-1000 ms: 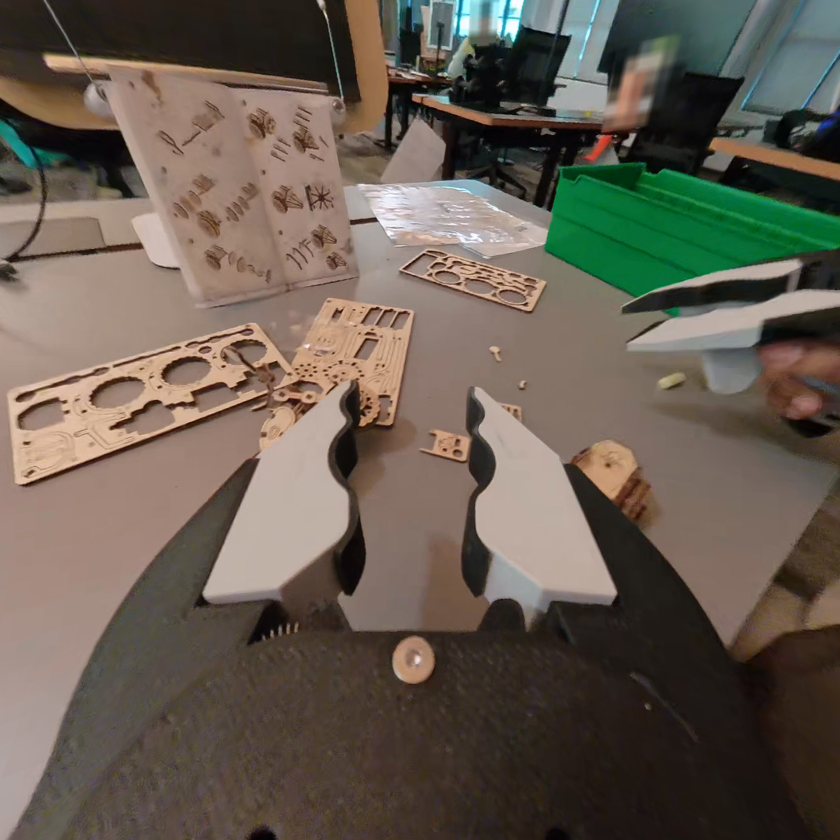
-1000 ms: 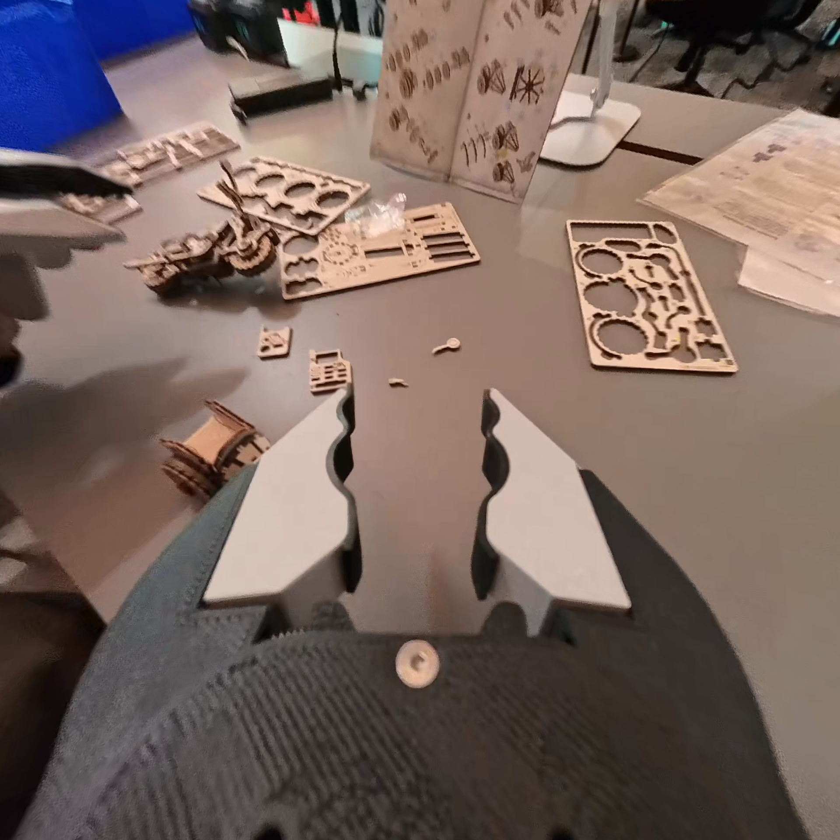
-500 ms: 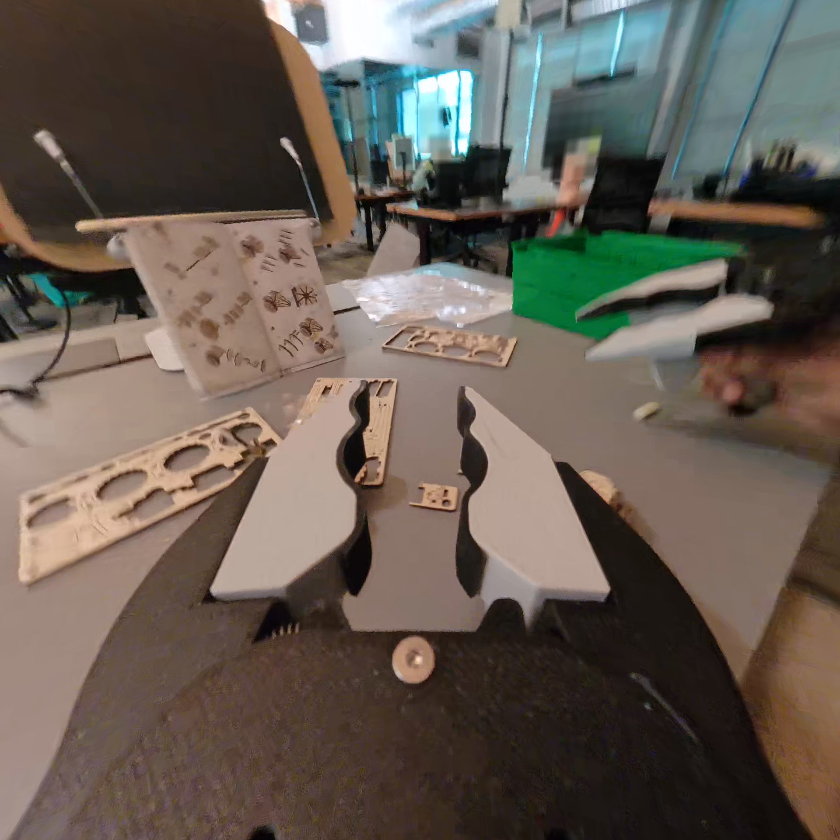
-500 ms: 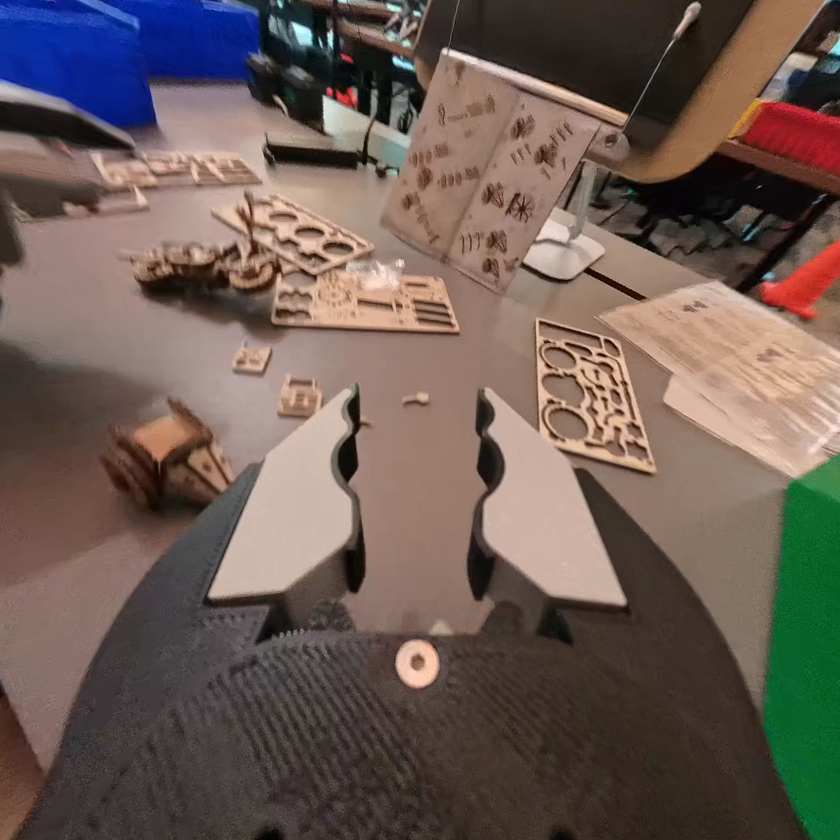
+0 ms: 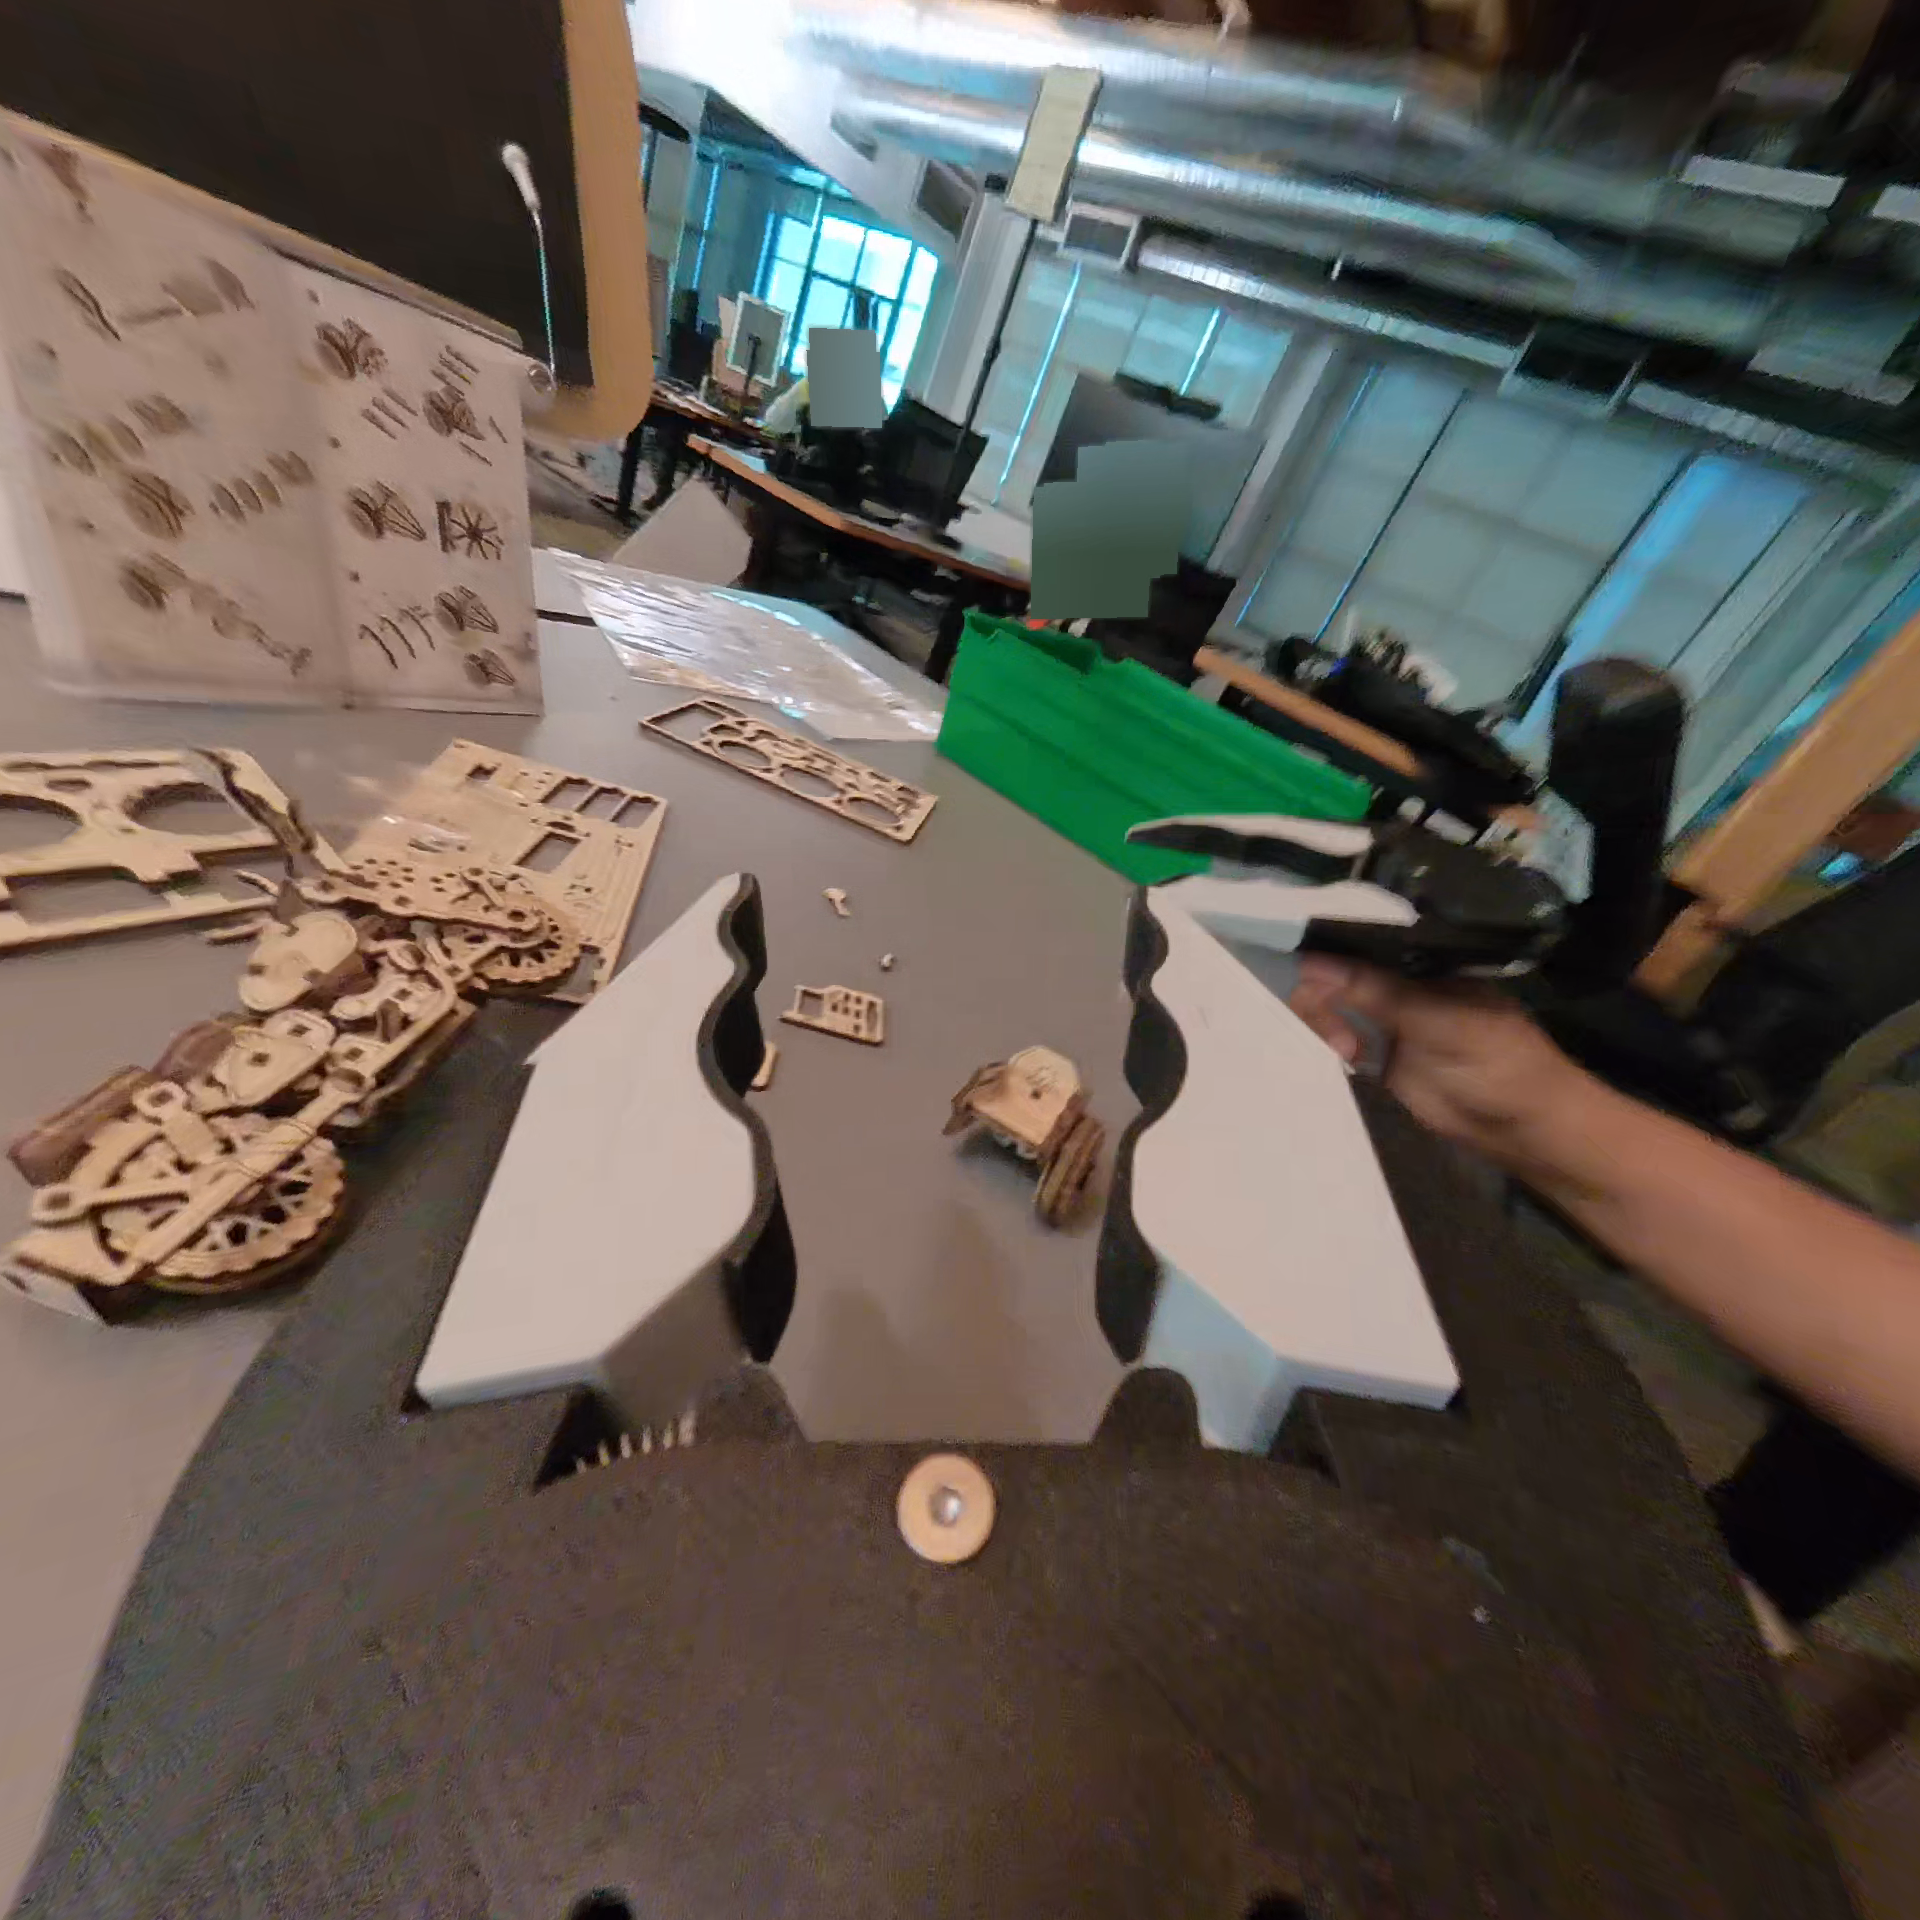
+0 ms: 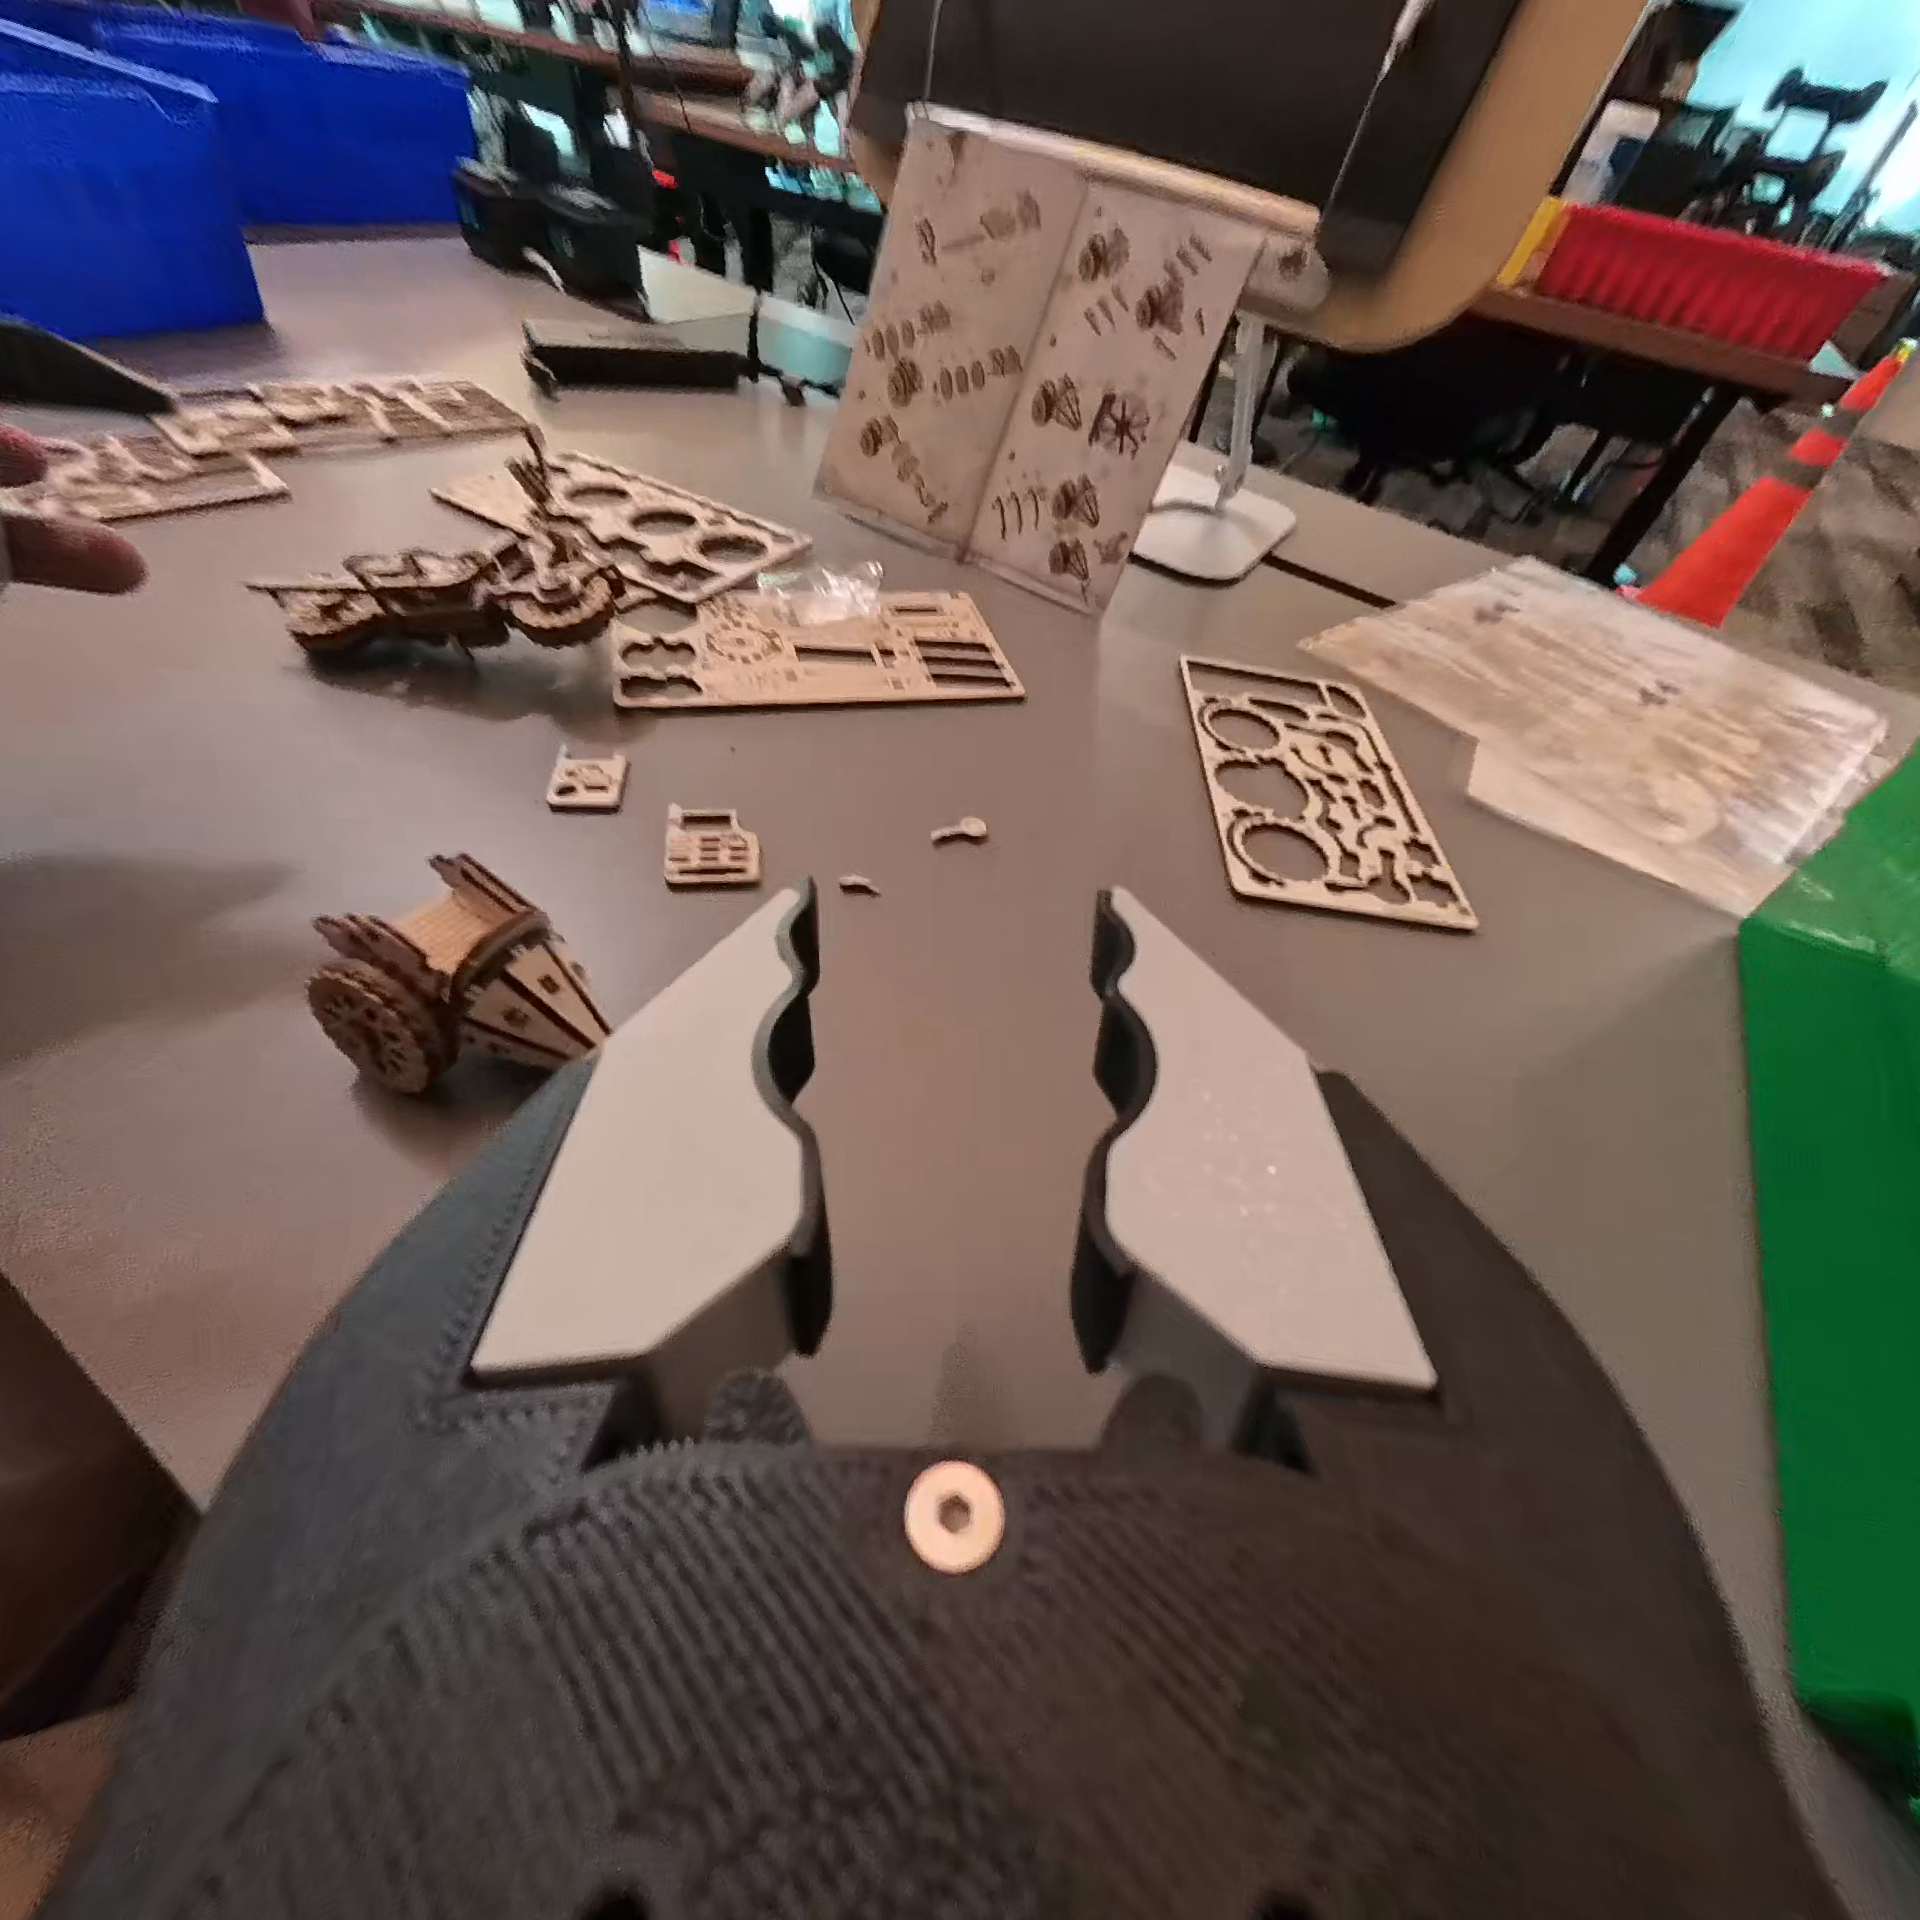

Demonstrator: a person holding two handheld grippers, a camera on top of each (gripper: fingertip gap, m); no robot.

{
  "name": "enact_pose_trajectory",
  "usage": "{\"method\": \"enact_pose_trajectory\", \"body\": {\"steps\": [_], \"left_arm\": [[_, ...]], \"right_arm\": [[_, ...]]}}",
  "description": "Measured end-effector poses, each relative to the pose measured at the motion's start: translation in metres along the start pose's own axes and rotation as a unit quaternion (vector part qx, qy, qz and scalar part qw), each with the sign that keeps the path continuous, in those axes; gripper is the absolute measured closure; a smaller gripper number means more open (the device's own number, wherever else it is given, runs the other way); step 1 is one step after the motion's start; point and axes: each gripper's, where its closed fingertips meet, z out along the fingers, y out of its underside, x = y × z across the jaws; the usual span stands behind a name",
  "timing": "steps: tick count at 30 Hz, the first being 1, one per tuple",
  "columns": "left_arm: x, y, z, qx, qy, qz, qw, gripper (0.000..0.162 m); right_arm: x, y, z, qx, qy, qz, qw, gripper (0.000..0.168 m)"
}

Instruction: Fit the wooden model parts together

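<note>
Bare table [image 6: 1039,644] lies between both empty, apart hand-held grippers [image 5: 940,904] [image 6: 956,904], wheel subassembly [image 6: 447,971] seemingly near the edge.

Both wrist views look low across the grey table [image 5: 935,1299], sharing the small wooden sub-assembly [image 5: 1029,1122] [image 6: 447,977].

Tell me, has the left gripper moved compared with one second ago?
Yes. The left gripper has shifted right: the small wheeled assembly now sits between its fingers.
</note>
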Motion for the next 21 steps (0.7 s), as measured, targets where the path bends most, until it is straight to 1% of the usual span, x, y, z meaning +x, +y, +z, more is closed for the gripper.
{"method": "enact_pose_trajectory", "body": {"steps": [3, 6, 10, 14, 17, 21], "left_arm": [[-0.010, -0.005, -0.003, 0.021, -0.011, -0.039, 0.999, 0.095], [-0.023, -0.006, -0.003, 0.019, -0.032, -0.031, 0.999, 0.095], [-0.044, -0.014, 0.006, 0.023, -0.051, -0.008, 0.998, 0.099], [-0.057, -0.030, 0.016, 0.051, -0.053, -0.008, 0.997, 0.101], [-0.061, -0.034, 0.018, 0.053, -0.047, -0.022, 0.997, 0.100], [-0.059, -0.030, 0.013, 0.043, -0.056, -0.011, 0.997, 0.101]], "right_arm": [[0.002, 0.007, 0.004, -0.019, 0.002, 0.025, 0.999, 0.115], [0.000, 0.005, 0.010, -0.015, -0.013, 0.048, 0.999, 0.113], [0.011, 0.001, 0.028, -0.014, -0.008, 0.026, 1.000, 0.117], [0.020, -0.014, 0.052, 0.013, -0.014, 0.014, 1.000, 0.124], [0.020, -0.014, 0.065, 0.007, -0.034, 0.043, 0.998, 0.120], [0.009, -0.012, 0.058, 0.003, -0.069, 0.108, 0.992, 0.113]]}}
